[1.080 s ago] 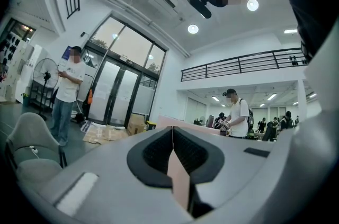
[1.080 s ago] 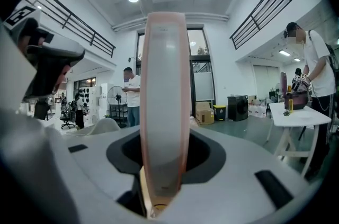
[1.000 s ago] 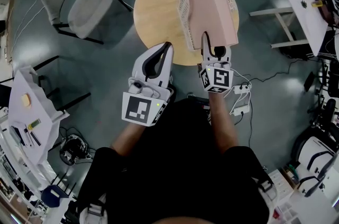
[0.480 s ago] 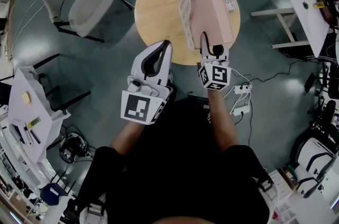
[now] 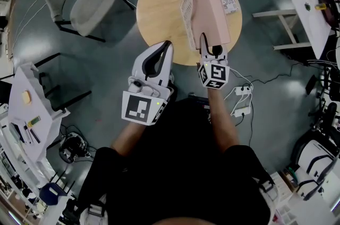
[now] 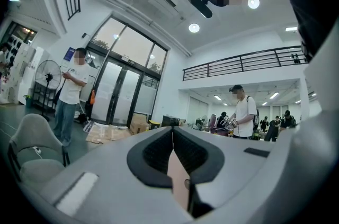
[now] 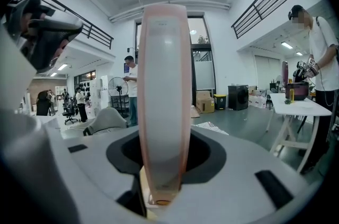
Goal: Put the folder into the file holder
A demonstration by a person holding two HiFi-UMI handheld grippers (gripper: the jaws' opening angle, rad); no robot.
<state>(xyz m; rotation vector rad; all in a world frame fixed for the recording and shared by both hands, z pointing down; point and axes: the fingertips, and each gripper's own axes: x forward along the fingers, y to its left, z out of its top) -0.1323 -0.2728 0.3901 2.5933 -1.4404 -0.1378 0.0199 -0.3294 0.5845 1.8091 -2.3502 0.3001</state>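
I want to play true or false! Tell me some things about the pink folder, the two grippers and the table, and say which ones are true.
1. The right gripper holds the pink folder. True.
2. The left gripper is carrying something too. False: its jaws are pressed together with nothing between them.
3. The table is round and wooden. True.
4. The file holder sits on the grey chair. False: it stands on the table, and the chair's seat is bare.
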